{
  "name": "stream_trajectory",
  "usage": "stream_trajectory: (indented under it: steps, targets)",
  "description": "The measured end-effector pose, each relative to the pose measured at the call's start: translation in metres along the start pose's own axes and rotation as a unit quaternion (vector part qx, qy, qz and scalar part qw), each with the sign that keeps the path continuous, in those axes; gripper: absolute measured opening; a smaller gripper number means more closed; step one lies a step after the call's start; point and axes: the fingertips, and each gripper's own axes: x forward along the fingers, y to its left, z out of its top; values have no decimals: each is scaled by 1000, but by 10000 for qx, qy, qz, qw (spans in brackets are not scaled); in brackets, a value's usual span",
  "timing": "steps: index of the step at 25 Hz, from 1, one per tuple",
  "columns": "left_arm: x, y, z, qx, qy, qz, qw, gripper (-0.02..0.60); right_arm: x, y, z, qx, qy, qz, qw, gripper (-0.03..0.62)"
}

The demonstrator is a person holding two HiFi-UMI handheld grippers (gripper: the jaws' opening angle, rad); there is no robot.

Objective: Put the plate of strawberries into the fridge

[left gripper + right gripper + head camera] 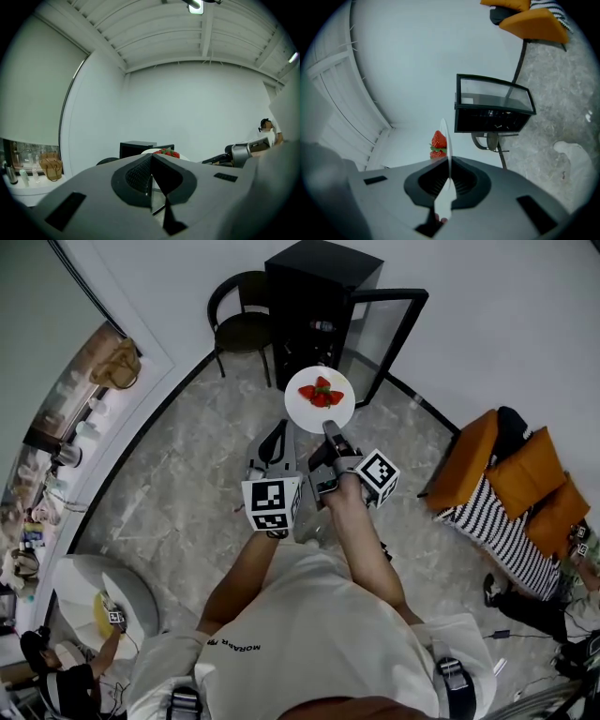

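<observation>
A white plate (pixel 320 399) with a few red strawberries (pixel 321 393) hangs in the air in front of the black fridge (pixel 314 296). My right gripper (pixel 330 430) is shut on the plate's near rim. The right gripper view shows the plate (pixel 445 136) edge-on between the jaws of my right gripper (pixel 449 161), with the strawberries (pixel 438 140) on its left face. Just left of the plate, my left gripper (pixel 277 442) is shut and holds nothing. In the left gripper view, my left gripper (pixel 151 159) points toward the strawberries (pixel 166 152) and the fridge (pixel 136 147).
The fridge's glass door (pixel 380 334) stands open to the right. A black chair (pixel 239 324) stands left of the fridge. Orange cushions and a striped cloth (pixel 511 488) lie at the right. A person (pixel 66 681) crouches at the lower left by a white seat.
</observation>
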Motion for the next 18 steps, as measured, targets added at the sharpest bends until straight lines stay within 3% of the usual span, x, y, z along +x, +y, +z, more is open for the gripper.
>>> stream_trajectory:
  steps: [7,18]
  targets:
    - [46,19,-8,20,38,3,10000,0,47,-14,12,18,18,-75,10000,20]
    - [182,88,-16,-117,145,-41,9998,0,181,-32,50,86,-84,-189,9997,20]
